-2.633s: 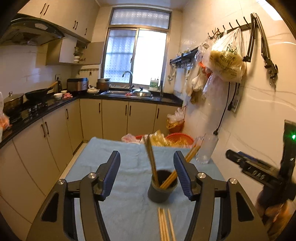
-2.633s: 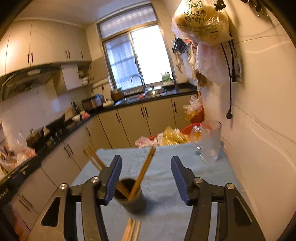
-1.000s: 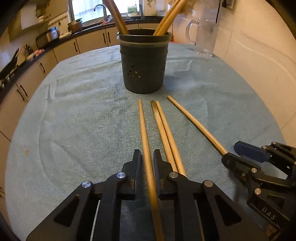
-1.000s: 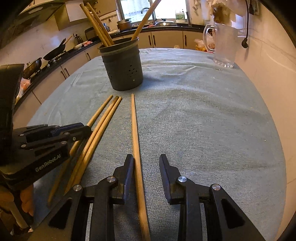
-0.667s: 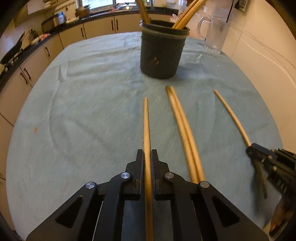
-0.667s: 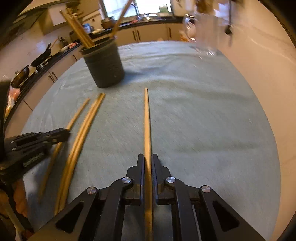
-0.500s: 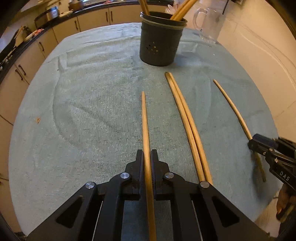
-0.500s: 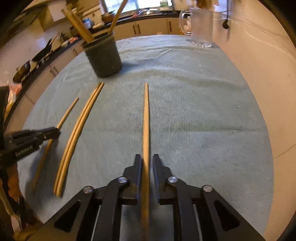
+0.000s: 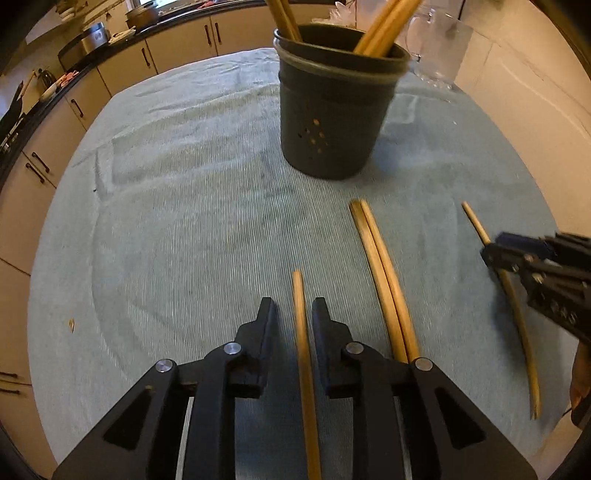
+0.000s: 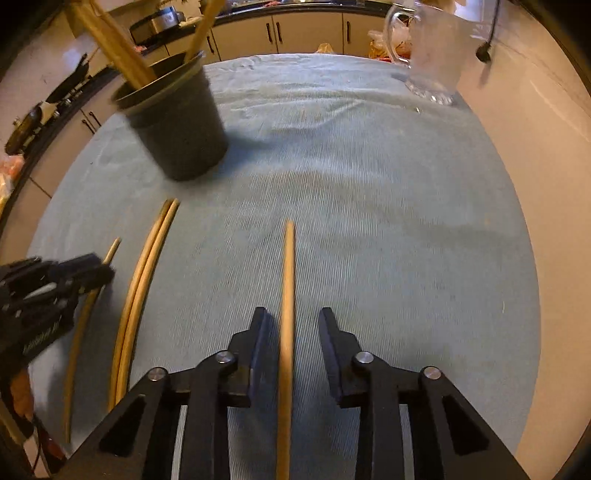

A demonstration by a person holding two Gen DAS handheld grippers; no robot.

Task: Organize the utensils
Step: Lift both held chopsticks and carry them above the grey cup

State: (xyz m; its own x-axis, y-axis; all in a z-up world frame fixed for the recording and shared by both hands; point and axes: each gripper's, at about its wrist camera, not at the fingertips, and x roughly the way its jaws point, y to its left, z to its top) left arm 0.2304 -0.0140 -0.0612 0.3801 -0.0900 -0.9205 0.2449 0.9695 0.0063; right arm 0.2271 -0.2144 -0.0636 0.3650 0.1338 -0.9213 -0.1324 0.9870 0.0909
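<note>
Holder [image 9: 334, 110]: already containing several chopsticks.
Left tool [image 9: 293, 325]: jaws opening around one chopstick [image 9: 301, 332].
Right tool [image 10: 291, 332]: closing around another [image 10: 287, 295], not gripping.
Pair [image 9: 384, 280]: lying mid-desk, awaiting.

Kitchen: beige cabinets [image 10: 306, 31] under dark countertop [image 9: 110, 48], pale wall [image 10: 546, 122] at right.

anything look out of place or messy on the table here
Yes: four chopsticks lie loose on the blue cloth instead of standing in the dark holder with the others. A pair lies side by side; one single sits between the left gripper's opening jaws, another between the right gripper's closing jaws. Nothing looks spilled.
</note>
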